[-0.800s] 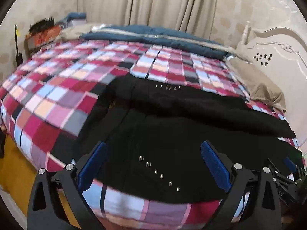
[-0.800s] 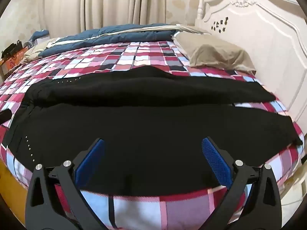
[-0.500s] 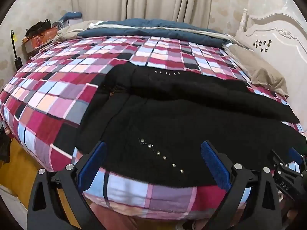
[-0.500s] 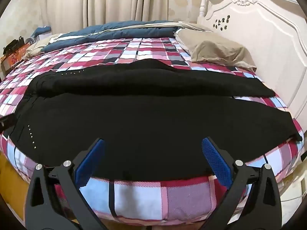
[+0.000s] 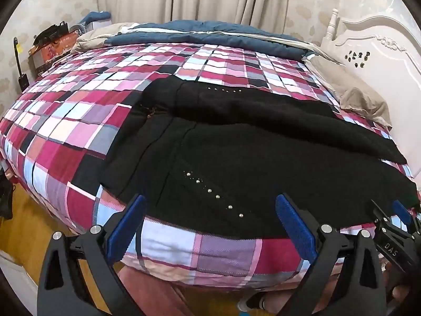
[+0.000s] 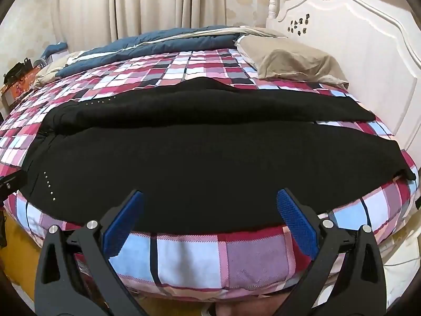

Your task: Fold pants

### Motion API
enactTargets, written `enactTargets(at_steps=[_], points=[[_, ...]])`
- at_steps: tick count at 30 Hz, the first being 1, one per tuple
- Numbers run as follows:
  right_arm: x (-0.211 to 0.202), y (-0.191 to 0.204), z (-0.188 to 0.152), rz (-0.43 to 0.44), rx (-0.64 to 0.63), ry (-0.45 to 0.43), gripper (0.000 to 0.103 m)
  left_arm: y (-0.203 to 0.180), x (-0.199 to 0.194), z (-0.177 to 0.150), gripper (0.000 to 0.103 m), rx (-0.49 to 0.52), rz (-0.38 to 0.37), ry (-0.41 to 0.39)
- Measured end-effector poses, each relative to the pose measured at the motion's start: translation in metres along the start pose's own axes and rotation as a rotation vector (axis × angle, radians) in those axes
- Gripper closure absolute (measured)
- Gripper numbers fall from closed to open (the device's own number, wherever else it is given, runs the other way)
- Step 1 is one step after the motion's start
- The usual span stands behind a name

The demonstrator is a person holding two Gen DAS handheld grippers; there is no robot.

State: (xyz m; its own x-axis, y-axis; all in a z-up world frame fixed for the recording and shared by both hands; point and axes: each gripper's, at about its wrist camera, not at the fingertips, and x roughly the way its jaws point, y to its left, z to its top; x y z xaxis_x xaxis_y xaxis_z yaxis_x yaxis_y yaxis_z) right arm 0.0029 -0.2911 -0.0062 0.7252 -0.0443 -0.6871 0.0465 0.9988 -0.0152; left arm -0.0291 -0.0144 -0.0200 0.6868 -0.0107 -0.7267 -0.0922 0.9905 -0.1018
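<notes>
Black pants lie spread across a checked bedspread, waist end at the left, legs running right toward the headboard. Rows of small metal studs mark the fabric near the waist. My left gripper hangs open above the near bed edge by the waist end, nothing between its blue pads. My right gripper stands open over the near edge by the leg part, also empty. The right gripper's tip shows at the left wrist view's right edge.
A white carved headboard bounds the bed's right side, with a tan pillow in front of it. A blue duvet lies along the far side before curtains. Boxes and clutter stand at far left. Wooden floor lies below.
Both grippers have drawn back and up from the pants, so more of the near bed edge and its side shows. Both stay open and empty.
</notes>
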Motion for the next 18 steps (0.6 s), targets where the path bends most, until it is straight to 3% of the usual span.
enactTargets(at_steps=[18], points=[[-0.014,-0.005,-0.002,0.012,0.008,-0.001,0.002,-0.004,-0.011,-0.003,0.005,0.014,0.009,-0.013]])
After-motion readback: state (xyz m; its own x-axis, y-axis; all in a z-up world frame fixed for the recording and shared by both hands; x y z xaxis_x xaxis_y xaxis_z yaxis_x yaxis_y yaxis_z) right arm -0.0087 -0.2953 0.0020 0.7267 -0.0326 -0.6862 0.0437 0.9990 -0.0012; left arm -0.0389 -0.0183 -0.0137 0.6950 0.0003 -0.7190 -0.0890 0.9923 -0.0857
